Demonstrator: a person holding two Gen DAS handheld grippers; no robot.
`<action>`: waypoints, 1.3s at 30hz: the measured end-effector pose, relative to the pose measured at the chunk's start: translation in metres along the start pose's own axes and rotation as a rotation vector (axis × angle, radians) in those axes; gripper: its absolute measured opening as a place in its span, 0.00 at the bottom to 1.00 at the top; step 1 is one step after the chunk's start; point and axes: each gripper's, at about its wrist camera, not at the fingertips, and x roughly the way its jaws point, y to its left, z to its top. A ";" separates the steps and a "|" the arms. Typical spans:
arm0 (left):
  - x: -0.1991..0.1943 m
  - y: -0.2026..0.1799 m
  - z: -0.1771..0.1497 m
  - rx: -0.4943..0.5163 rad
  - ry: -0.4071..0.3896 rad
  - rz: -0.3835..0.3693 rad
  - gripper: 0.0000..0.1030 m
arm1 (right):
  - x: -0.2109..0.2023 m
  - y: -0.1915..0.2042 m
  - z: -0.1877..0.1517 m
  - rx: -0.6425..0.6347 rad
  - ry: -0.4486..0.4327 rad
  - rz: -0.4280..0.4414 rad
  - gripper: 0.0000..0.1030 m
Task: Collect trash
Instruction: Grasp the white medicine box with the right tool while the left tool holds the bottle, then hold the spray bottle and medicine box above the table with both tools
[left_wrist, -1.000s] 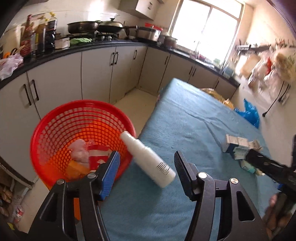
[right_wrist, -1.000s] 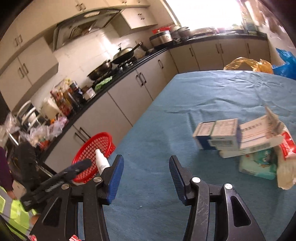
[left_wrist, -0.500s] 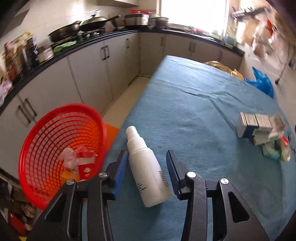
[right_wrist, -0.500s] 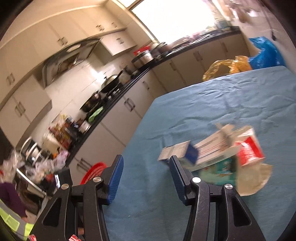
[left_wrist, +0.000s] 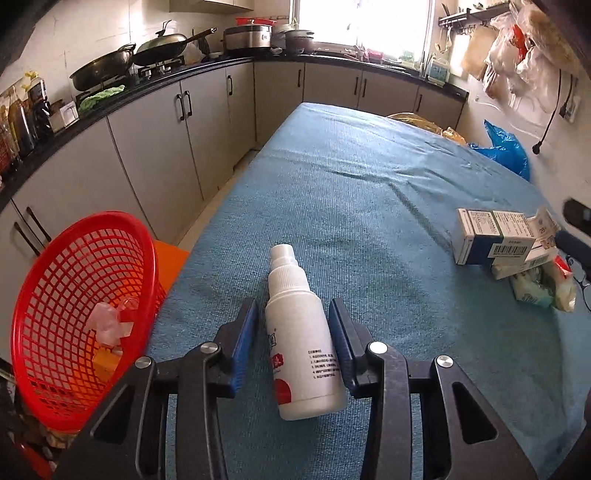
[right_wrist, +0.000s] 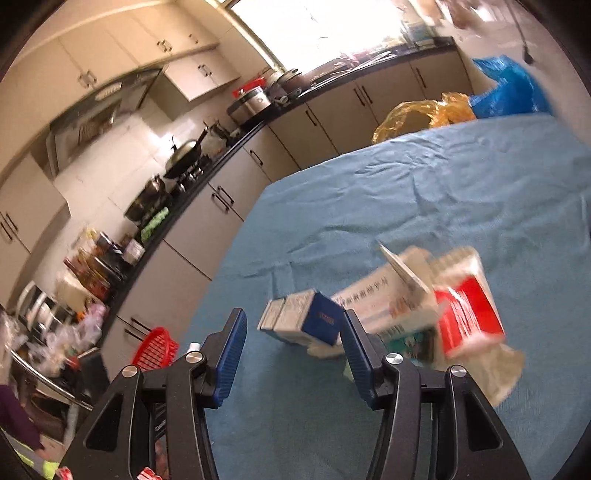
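Observation:
A white spray bottle (left_wrist: 301, 354) with a red mark lies on the blue tablecloth (left_wrist: 369, 184), nozzle pointing away. My left gripper (left_wrist: 293, 314) straddles it and its jaws are closing; the right pad meets the bottle, while a thin gap shows at the left pad. The red mesh basket (left_wrist: 55, 258) with some trash inside stands off the table's left edge. In the right wrist view my right gripper (right_wrist: 293, 328) is open, just short of a blue-and-white box (right_wrist: 306, 325). That box fronts a pile with a white carton (right_wrist: 384, 299) and a red-and-white packet (right_wrist: 465, 317).
Grey kitchen cabinets (left_wrist: 166, 147) run along the left, with woks and pots on the black counter. Yellow and blue plastic bags (right_wrist: 424, 114) sit beyond the table's far end. The red basket (right_wrist: 155, 347) shows small at the lower left of the right wrist view.
My left gripper swung from the basket side over the bottle and its jaws narrowed around it. My right gripper moved closer to the pile of boxes, rolling as it went.

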 end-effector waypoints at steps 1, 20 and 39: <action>0.000 -0.001 -0.001 0.001 0.000 0.001 0.37 | 0.005 0.005 0.006 -0.020 -0.006 -0.019 0.56; -0.001 0.005 -0.002 -0.024 -0.006 -0.032 0.37 | 0.051 0.046 -0.028 -0.395 0.161 -0.135 0.60; -0.003 0.011 -0.003 -0.052 -0.017 -0.062 0.30 | 0.073 0.064 -0.059 -0.524 0.239 -0.146 0.36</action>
